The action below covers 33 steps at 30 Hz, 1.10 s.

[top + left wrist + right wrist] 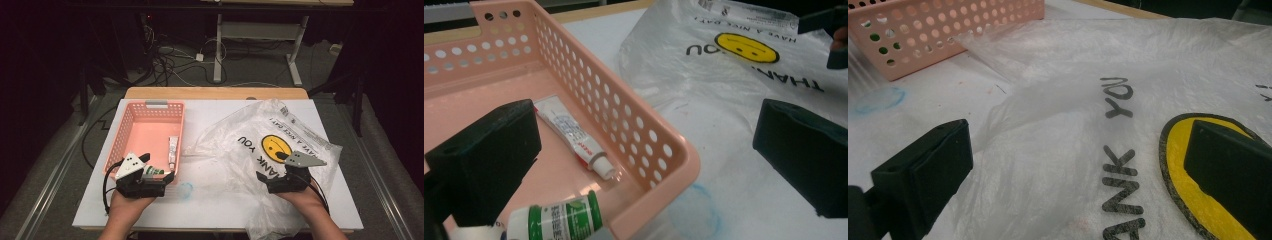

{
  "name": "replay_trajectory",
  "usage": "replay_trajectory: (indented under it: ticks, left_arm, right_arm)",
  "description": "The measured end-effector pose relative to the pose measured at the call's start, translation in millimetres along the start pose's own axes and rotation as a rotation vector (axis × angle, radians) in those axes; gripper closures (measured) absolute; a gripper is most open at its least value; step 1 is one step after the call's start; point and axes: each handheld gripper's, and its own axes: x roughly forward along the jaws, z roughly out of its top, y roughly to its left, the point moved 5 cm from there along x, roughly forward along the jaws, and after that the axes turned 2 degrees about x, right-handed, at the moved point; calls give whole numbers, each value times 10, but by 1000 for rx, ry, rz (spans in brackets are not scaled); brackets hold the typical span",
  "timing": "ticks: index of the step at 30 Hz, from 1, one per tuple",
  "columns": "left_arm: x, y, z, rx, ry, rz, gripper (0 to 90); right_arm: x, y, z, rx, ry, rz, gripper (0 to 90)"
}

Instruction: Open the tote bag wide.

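Pink basket (pixel 131 125) holds two tubes (pixel 172 150).

Ahead of the left gripper (pixel 150 176), the pink basket's wall (pixel 639 135) blocks the way — bare white tabletop (pixel 200 200) lies open toward the right gripper (pixel 280 175), beyond which the plastic bag (pixel 260 140) sprawls.

the left gripper (pixel 644 165) is hovering with its jaws standing wide apart over the near corner of a pink basket (pixel 664 150). a white tube (pixel 574 137) is lying inside it, and a green-and-white bottle (pixel 556 220) is showing below. a plastic bag (pixel 734 90) with a yellow smiley is lying beside the basket.
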Motion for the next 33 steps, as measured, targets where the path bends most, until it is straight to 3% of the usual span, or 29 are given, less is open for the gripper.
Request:
replay_trajectory:
  ticks: [5,9,14,19,23,27,30,33]
  left_arm:
    - [43,-8,140,12,18,11,0]
    - [104,34,312,-5,36,6,0]
    - [170,84,556,4,-4,3,0]
    - [296,209,689,-11,-7,-8,0]
    - [406,366,701,-12,33,30,0]
    - [512,552,647,-46,96,66,7]
    - [580,650,615,-58,147,86,40]
    - [638,712,587,-89,195,80,141]
  right_arm:
    - [-23,21,18,-17,-8,36,0]
    - [-40,11,69,-24,-29,46,0]
    - [-95,-47,82,-8,-41,39,0]
    - [-133,-45,89,1,-49,36,0]
    - [-156,-46,90,3,-52,29,0]
    - [-150,-66,85,21,-47,22,0]
    - [-144,-79,78,31,-42,16,0]
    - [-121,-77,65,16,-31,16,1]
